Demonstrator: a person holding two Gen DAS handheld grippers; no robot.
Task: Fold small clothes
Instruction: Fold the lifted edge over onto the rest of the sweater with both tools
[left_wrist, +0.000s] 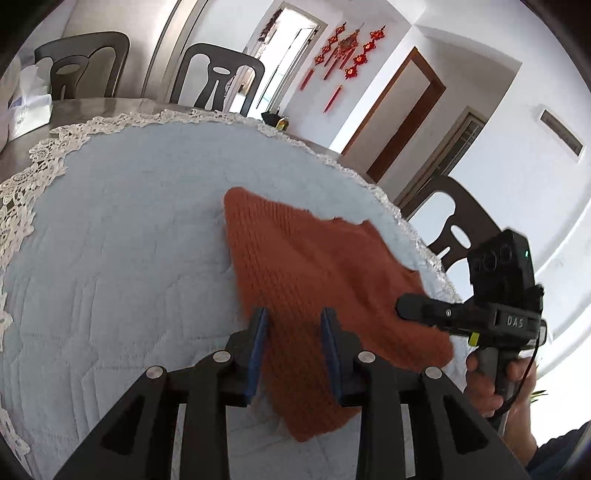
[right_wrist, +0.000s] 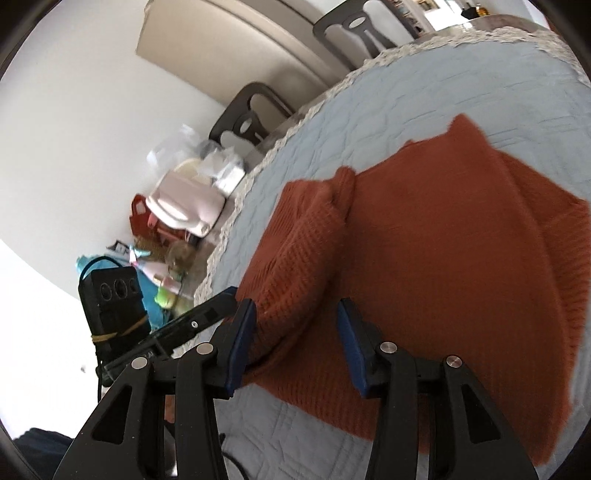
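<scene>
**Sweater lies under two parted grippers**

Sweater (left_wrist: 314, 280), rust-orange and knitted, lies on the pale blue quilted cloth (left_wrist: 122, 258) that covers the table, toward the side nearer the person. One part of it is doubled back over the rest, making a thick rolled fold (right_wrist: 314, 236) along one side.

At the left gripper (left_wrist: 295, 350) the blue pads (left_wrist: 258, 354) stand apart with knit showing between them; they do not pinch it, so the fingers are released. The black fingers point down at a slant onto the near edge of the sweater.

At the right gripper (right_wrist: 295, 339) the jaws stand wider. The left-hand pad (right_wrist: 240, 347) in its own view lies just against the end of the rolled fold, the other pad is clear of the fabric, and nothing is clamped: released as well. Seen from the left wrist, this tool comes in from the side, its fingers lying nearly level across the sweater's corner, with a black camera block (left_wrist: 502, 266) on top. A hand (left_wrist: 491, 384) wraps the grey handle below it, fingers curled round, wrist at the table's edge.

White lace (left_wrist: 44, 162) trims the cloth. Dark chairs (left_wrist: 218, 77) stand round the table, and red knot ornaments (left_wrist: 347, 51) hang on the far wall. A heap of bags and toys (right_wrist: 177, 221) sits on the floor beyond the table.
</scene>
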